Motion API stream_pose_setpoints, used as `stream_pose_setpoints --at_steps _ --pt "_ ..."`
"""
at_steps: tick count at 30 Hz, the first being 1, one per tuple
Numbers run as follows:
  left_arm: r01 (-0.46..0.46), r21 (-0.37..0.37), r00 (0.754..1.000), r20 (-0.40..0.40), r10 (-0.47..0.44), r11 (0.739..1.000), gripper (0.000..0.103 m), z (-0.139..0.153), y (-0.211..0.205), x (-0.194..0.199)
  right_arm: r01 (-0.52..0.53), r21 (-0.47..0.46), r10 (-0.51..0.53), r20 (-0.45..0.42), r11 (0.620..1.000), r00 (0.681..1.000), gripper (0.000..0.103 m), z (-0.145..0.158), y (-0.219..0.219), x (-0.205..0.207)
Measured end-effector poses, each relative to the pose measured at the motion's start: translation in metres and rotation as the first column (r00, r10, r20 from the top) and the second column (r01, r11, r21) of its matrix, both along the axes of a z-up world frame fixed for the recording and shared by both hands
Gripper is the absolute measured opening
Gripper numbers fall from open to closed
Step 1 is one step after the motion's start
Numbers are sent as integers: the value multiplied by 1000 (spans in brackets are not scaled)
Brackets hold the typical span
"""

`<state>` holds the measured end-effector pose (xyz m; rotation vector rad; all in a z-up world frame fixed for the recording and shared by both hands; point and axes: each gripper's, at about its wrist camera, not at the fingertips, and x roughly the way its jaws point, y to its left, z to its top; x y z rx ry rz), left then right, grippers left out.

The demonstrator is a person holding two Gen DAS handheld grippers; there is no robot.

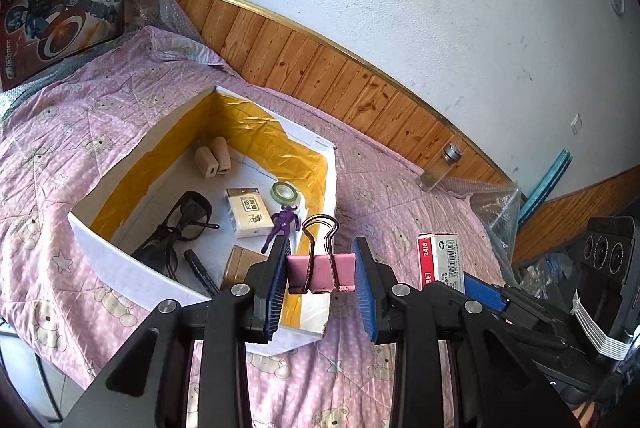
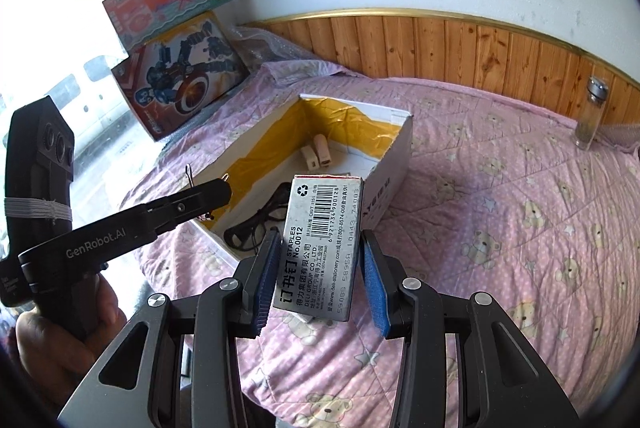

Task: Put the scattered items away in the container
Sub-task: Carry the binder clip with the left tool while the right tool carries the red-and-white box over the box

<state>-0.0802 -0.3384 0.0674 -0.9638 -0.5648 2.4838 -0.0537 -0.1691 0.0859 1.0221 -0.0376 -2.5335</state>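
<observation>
While staple box [image 2: 320, 248] hides box [image 2: 394, 144] interior, glasses [image 2: 256, 224] half seen

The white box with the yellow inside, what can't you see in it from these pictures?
- Left wrist view: the box's near corner is hidden behind the left gripper and its pink binder clip.
- Right wrist view: the staples box in the right gripper covers the near floor.
- Brown packet: label unreadable.

Left gripper [image 1: 322, 274] clamped on a pink binder clip [image 1: 320, 272]; right gripper [image 2: 318, 278] pinching a staples box [image 2: 320, 244], both raised.
</observation>
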Motion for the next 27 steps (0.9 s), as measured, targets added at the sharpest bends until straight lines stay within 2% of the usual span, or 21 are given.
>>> stream_pose_setpoints --at_steps 15,27 --pt "-34 -2 999 0 34 999 33 17 -20 -38 -83 14 83 -25 996 996 41 19 -26 -42" --pt "-44 -10 998 39 45 999 33 17 -28 -78 -126 28 127 -10 992 992 42 25 -37 -84"
